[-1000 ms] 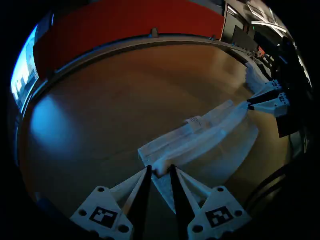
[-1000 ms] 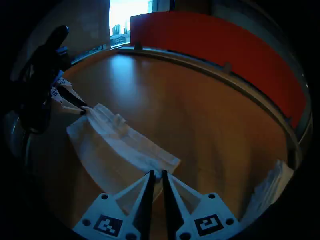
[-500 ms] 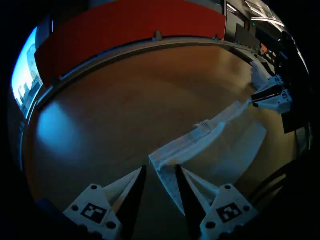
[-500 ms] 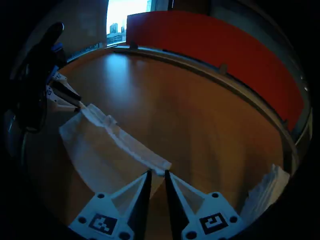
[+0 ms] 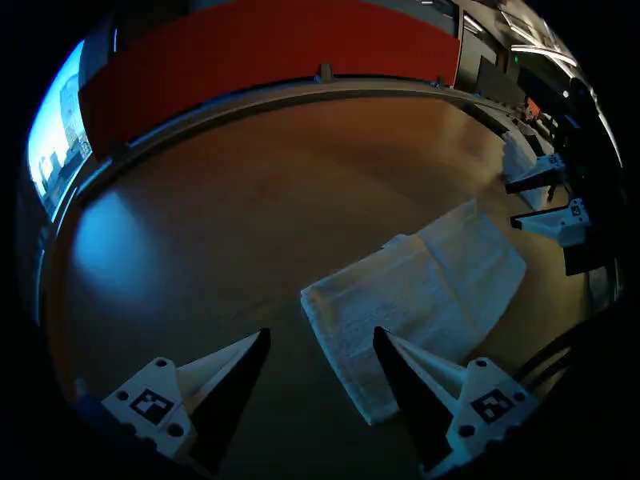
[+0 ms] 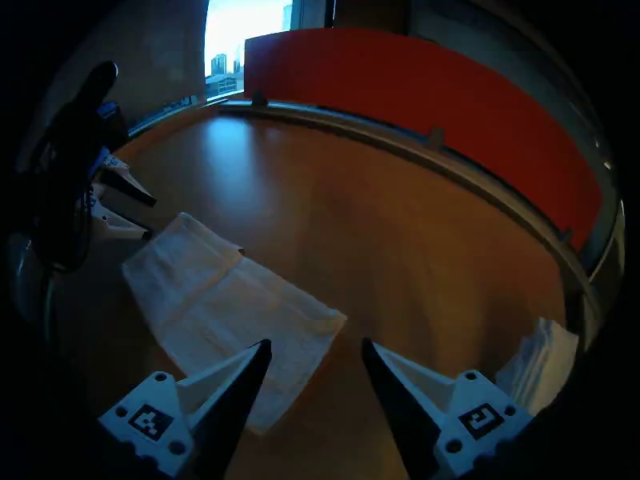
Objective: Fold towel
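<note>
A white towel [image 5: 412,292] lies folded flat on the wooden table [image 5: 240,208]. My left gripper [image 5: 320,344] stands open just behind its near end, fingers apart, touching nothing. In the right gripper view the same towel [image 6: 232,308] lies flat, and my right gripper [image 6: 316,352] is open over its near corner. The right gripper [image 5: 532,200] also appears open at the towel's far end in the left gripper view. Across the towel in the right gripper view, the left gripper [image 6: 124,208] is open too.
A red partition [image 6: 424,88] runs along the table's far edge. A second pile of white cloth [image 6: 540,372] lies at the table's right side in the right gripper view. A bright window [image 6: 240,36] is at the back left.
Both grippers held the towel's folded edge lifted; both have opened and let go. The towel now lies flat on the table, and both grippers have drawn back a little.
</note>
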